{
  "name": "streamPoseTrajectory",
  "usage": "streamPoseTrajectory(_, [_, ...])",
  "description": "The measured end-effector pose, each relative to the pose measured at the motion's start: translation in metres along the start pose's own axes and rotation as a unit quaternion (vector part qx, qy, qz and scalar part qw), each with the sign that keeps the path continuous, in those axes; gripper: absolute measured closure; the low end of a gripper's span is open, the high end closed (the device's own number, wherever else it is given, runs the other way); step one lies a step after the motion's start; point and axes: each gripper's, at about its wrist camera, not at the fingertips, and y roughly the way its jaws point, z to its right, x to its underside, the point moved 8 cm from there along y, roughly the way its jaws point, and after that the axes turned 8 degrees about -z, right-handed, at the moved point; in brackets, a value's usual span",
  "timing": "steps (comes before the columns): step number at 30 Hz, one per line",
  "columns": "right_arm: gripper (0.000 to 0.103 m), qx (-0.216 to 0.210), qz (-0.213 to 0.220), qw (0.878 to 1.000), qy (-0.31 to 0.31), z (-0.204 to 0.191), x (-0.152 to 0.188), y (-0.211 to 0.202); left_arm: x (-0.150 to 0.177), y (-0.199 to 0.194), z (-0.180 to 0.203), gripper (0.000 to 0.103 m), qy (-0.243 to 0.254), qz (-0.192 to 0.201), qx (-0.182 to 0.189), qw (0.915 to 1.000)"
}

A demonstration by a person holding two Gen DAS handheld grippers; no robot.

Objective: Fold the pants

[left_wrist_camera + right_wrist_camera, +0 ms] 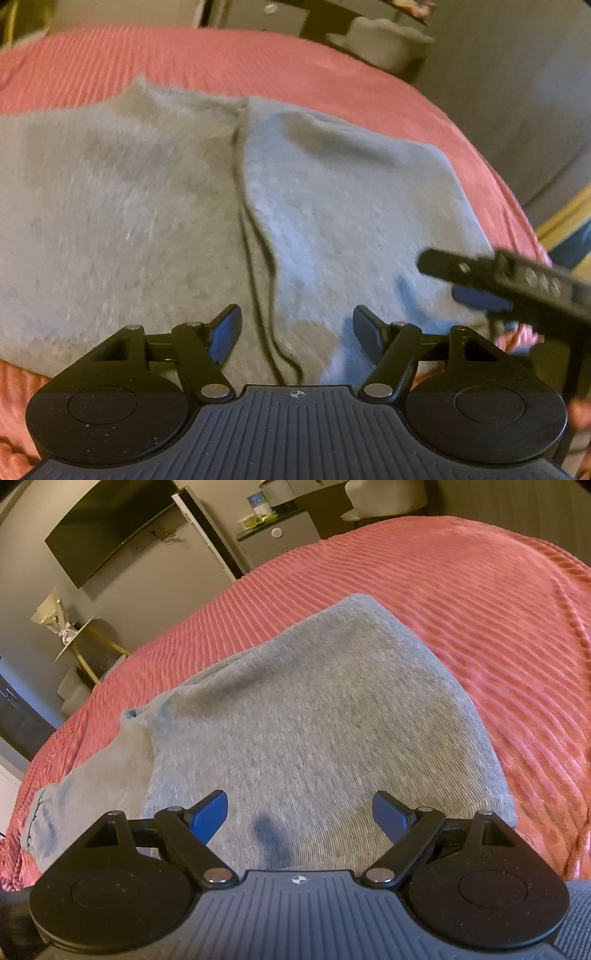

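Observation:
Grey sweatpants (155, 206) lie folded on a pink ribbed bedspread (229, 59). One layer lies over another, with a fold seam (255, 236) running down the middle. My left gripper (295, 332) is open just above the near edge of the pants, holding nothing. My right gripper (299, 816) is open above the pants (314, 709), empty. It also shows in the left wrist view (480, 291) at the right, over the pants' right edge. A cuffed leg end (40, 812) lies at the far left in the right wrist view.
The bedspread (480, 609) extends to the right and beyond the pants. Past the bed stand a wall TV (107, 528), a grey drawer unit (277, 535), a gold-legged side table (81, 638) and a pale chair (388, 40).

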Motion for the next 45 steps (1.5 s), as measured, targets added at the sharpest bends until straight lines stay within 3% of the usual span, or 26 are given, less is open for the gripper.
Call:
streamPoseTrajectory(4, [0.017,-0.003,0.0,1.0,0.001,0.002,-0.001,0.0,-0.009,0.003,-0.013,0.034,-0.058,-0.008,0.042,0.9974])
streamPoseTrajectory(5, [0.017,-0.004,0.0,1.0,0.001,0.002,-0.001,0.0,-0.01,0.003,-0.015,0.043,-0.065,-0.007,0.053,0.9964])
streamPoseTrajectory(6, [0.017,-0.004,0.0,1.0,0.001,0.003,-0.001,0.0,-0.011,0.004,-0.016,0.058,-0.07,-0.008,0.062,0.9956])
streamPoseTrajectory(8, [0.017,-0.003,0.0,1.0,0.001,0.003,-0.001,0.0,-0.01,0.008,-0.02,0.075,-0.087,-0.019,0.075,0.9931])
streamPoseTrajectory(12, [0.017,-0.005,0.001,1.0,0.003,0.003,-0.001,-0.001,-0.01,0.006,-0.024,0.078,-0.112,-0.023,0.106,0.9877])
streamPoseTrajectory(17, [0.017,-0.006,0.001,1.0,0.005,0.003,-0.001,-0.002,-0.01,0.016,-0.023,0.068,-0.108,-0.037,0.1,0.9885])
streamPoseTrajectory(19, [0.017,-0.003,0.002,1.0,0.001,0.003,-0.001,-0.002,-0.011,0.015,-0.02,0.072,-0.097,-0.034,0.092,0.9905])
streamPoseTrajectory(20, [0.017,-0.002,0.002,1.0,-0.001,0.002,-0.001,-0.002,-0.012,0.015,-0.018,0.085,-0.085,-0.027,0.08,0.9928])
streamPoseTrajectory(26, [0.017,0.024,0.034,0.999,-0.004,0.002,-0.004,-0.013,-0.011,-0.003,-0.007,0.089,-0.034,0.018,0.039,0.9985])
streamPoseTrajectory(29, [0.017,0.044,0.051,0.998,-0.008,0.004,-0.006,-0.018,-0.009,-0.014,-0.009,0.09,-0.04,0.031,0.03,0.9983])
streamPoseTrajectory(31, [0.017,0.042,0.038,0.998,-0.005,0.005,-0.005,-0.013,-0.007,-0.009,-0.023,0.091,-0.061,0.019,-0.007,0.9979])
streamPoseTrajectory(35, [0.017,0.069,0.017,0.997,-0.035,0.001,-0.002,-0.002,-0.008,-0.008,-0.027,0.086,-0.067,0.019,-0.015,0.9974])
streamPoseTrajectory(38, [0.017,0.083,0.023,0.995,-0.054,-0.003,-0.002,-0.003,-0.011,-0.021,-0.027,0.062,-0.054,0.052,-0.045,0.9962])
streamPoseTrajectory(40, [0.017,0.069,0.039,0.995,-0.056,-0.007,-0.003,-0.01,-0.014,-0.034,-0.034,0.053,-0.065,0.075,-0.07,0.9926])
streamPoseTrajectory(42, [0.017,0.05,0.042,0.996,-0.057,-0.009,-0.004,-0.012,-0.019,-0.054,-0.046,0.041,-0.097,0.096,-0.059,0.989])
streamPoseTrajectory(45, [0.017,0.063,-0.013,0.997,-0.049,-0.003,0.001,0.005,-0.025,-0.083,-0.082,0.027,-0.173,0.123,-0.04,0.9764])
